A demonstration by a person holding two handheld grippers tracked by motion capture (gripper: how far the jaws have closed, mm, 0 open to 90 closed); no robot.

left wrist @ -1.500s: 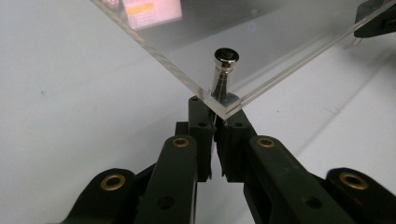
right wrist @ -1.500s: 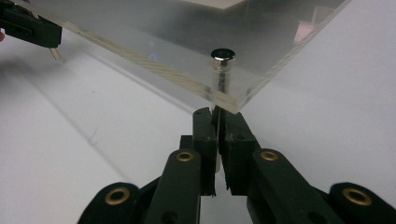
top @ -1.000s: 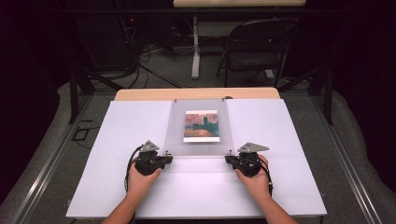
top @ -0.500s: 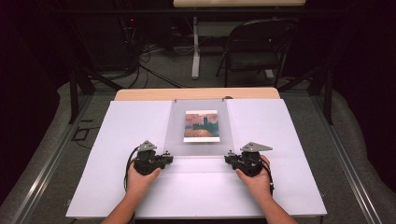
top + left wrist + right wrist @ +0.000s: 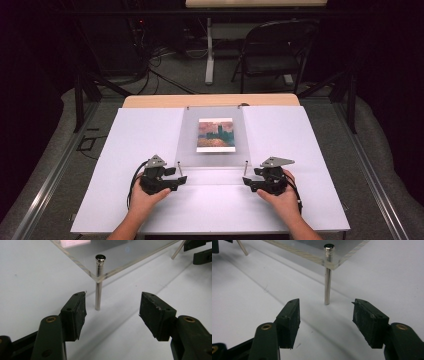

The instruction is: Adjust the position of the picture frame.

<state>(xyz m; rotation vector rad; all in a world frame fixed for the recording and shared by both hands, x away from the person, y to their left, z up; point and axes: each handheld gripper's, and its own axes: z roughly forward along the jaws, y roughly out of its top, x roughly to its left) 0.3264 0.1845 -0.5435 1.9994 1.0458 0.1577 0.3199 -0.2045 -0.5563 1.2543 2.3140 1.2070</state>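
The high view takes in the whole white table top (image 5: 125,150). A clear acrylic panel (image 5: 212,150) stands raised on four slim metal legs at the middle of the table, and a small painted picture in orange and blue-green (image 5: 215,135) lies under or within it. The left gripper (image 5: 177,179) and the right gripper (image 5: 248,181) rest at the panel's two near corners, each held in a hand, and a dark folding chair (image 5: 272,52) stands on the floor beyond.

The left gripper view brings the near-left corner close. A polished metal leg with a round cap (image 5: 98,285) passes through the clear, thick-edged panel (image 5: 120,255) and stands on the table. This gripper (image 5: 112,308) has just been opening its jaws; they now stand spread, with the leg just ahead of them and nearer the left pad (image 5: 78,312), untouched. The other gripper's dark jaws show at the top right.

The right gripper view shows the matching capped leg (image 5: 327,280) at the other near corner. That gripper (image 5: 325,315) has likewise just been opening; its pads (image 5: 367,320) are wide apart, and the leg stands just ahead of the gap, clear of both pads.
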